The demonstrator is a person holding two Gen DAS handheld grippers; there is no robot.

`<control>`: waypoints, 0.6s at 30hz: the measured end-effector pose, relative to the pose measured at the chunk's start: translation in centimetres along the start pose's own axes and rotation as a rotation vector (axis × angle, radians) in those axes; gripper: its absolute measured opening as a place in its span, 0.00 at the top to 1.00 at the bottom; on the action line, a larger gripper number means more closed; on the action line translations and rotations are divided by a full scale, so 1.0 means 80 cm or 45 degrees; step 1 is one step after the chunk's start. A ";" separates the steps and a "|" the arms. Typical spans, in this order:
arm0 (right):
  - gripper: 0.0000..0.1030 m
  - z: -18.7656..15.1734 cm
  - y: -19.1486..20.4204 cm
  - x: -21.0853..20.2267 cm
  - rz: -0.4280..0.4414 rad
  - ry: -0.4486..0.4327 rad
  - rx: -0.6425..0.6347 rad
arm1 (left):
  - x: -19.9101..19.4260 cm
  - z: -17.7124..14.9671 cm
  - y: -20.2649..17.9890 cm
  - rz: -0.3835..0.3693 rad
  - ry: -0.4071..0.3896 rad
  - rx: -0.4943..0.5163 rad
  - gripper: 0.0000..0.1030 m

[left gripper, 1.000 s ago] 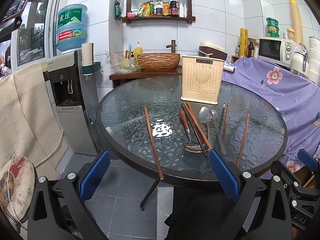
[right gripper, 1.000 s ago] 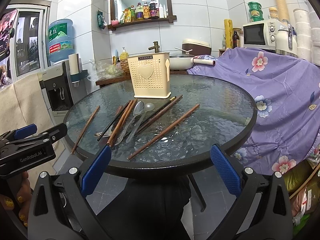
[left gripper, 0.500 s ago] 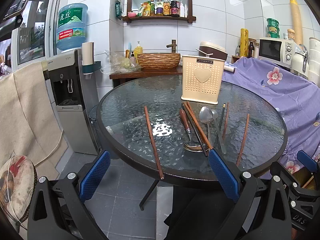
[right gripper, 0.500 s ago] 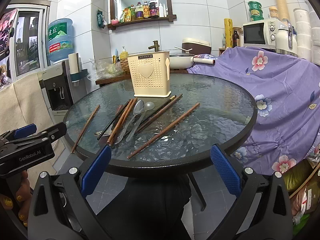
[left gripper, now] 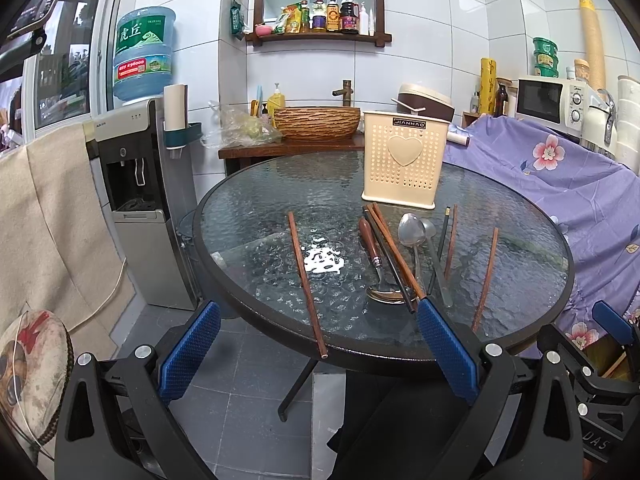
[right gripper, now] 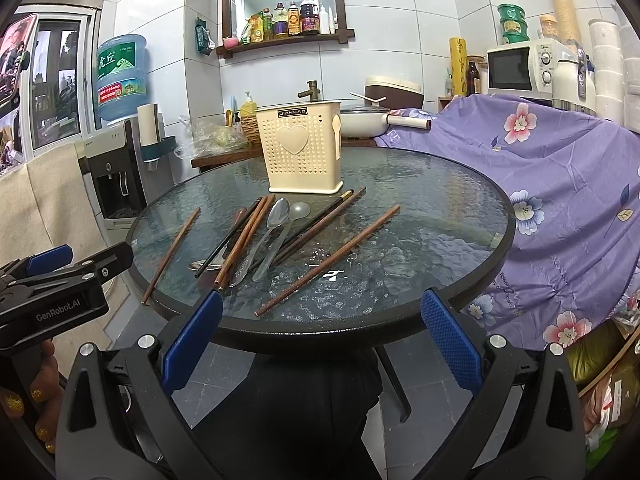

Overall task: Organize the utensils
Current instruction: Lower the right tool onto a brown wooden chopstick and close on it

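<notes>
On a round glass table (left gripper: 280, 184) (right gripper: 440, 208) stands a cream perforated utensil holder (left gripper: 404, 164) (right gripper: 301, 156) with a heart on its front. Before it lie several brown chopsticks (left gripper: 306, 280) (right gripper: 328, 260), a black pair, and metal spoons (left gripper: 412, 236) (right gripper: 276, 216) in a loose pile. My left gripper (left gripper: 318, 350) is open, held low in front of the table's near edge, nothing between its blue pads. My right gripper (right gripper: 320, 338) is also open and empty, below the table rim. The left gripper's body (right gripper: 52, 284) shows at the left of the right wrist view.
A water dispenser (left gripper: 136, 184) stands left of the table, a purple flowered cloth (right gripper: 560, 200) covers furniture to the right. Behind are a wooden counter with a woven basin (left gripper: 316, 122), a rice cooker (right gripper: 394, 90) and a microwave (right gripper: 520, 66). Grey tiled floor lies below.
</notes>
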State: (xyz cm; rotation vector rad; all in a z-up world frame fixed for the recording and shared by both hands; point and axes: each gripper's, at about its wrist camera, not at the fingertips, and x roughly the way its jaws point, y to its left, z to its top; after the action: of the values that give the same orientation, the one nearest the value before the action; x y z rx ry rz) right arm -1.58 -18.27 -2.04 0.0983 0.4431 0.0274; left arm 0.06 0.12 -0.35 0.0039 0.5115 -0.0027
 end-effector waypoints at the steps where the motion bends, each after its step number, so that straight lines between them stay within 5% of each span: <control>1: 0.05 0.000 0.000 0.000 0.001 -0.001 0.000 | 0.000 0.000 0.000 -0.001 -0.001 0.000 0.06; 11: 0.05 0.006 0.003 0.021 -0.051 0.011 -0.072 | 0.022 0.003 0.025 -0.019 -0.027 -0.005 0.06; 18: 0.06 0.042 -0.022 0.064 -0.088 0.112 -0.045 | 0.070 0.033 0.045 0.025 0.115 0.020 0.08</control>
State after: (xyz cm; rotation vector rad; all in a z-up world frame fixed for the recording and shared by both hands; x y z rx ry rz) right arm 4.45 -20.10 -1.40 0.0468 0.5333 -0.0286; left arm 6.23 3.70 -0.75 0.0243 0.6014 0.0132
